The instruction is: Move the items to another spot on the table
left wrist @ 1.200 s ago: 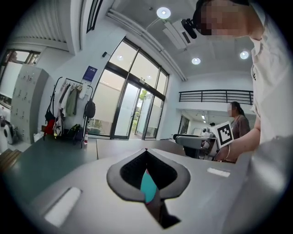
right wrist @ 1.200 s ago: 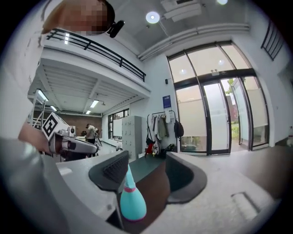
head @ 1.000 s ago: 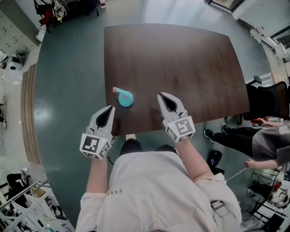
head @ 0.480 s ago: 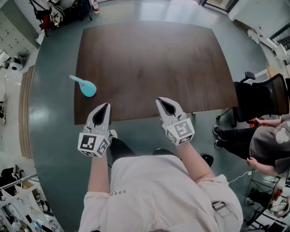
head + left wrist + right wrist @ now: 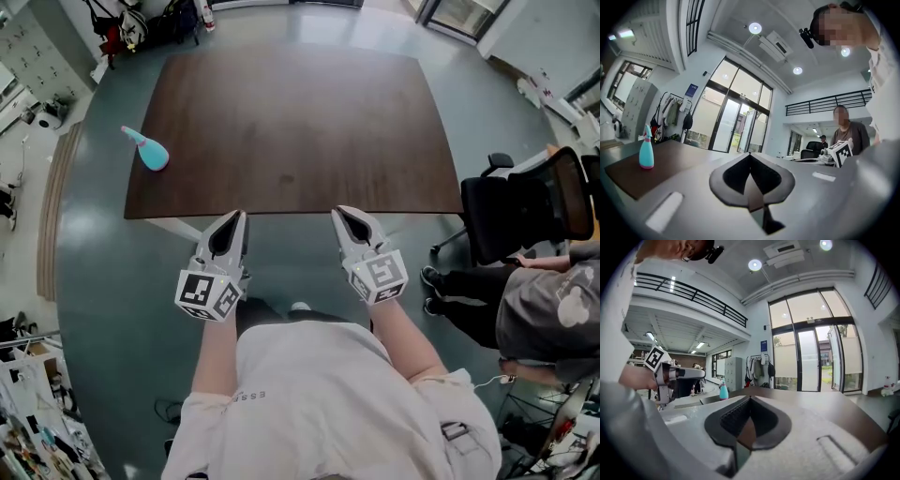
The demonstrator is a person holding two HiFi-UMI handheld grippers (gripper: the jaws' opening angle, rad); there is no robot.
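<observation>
While upright on table, teal bottle well apart from left gripper.

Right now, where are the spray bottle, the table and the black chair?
spray bottle [image 5: 155, 157]: head view, teal body.
table [image 5: 291, 131]: head view, bare top.
black chair [image 5: 497, 220]: head view, seat.

Teal, pink-topped bottle, dark brown wood-grain table, dull grey-green floor.
</observation>
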